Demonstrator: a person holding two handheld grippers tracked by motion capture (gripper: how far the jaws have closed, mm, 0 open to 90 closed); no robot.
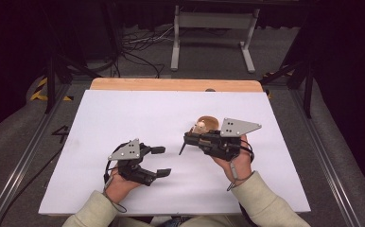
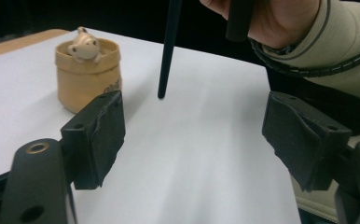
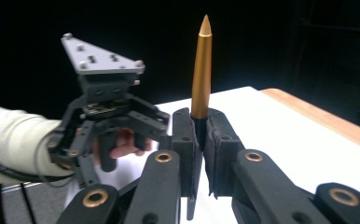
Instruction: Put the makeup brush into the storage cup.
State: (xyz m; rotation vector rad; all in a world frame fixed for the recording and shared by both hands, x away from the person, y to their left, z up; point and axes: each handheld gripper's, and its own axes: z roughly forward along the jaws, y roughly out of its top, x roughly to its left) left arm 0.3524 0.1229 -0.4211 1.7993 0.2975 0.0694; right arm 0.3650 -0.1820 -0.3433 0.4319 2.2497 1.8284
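1. Two grippers worked over one white tabletop (image 1: 124, 118): the left gripper (image 1: 159, 161) sat nearest, jaws spread wide on nothing.
2. One pen (image 3: 201, 70), gold above and black below, stood clamped in the right gripper (image 3: 199, 154); its middle was hidden between the jaws.
3. One tan pot (image 2: 87, 74) holding a small figure (image 2: 84, 44) stood just beyond the right gripper, partly covered in the high view.
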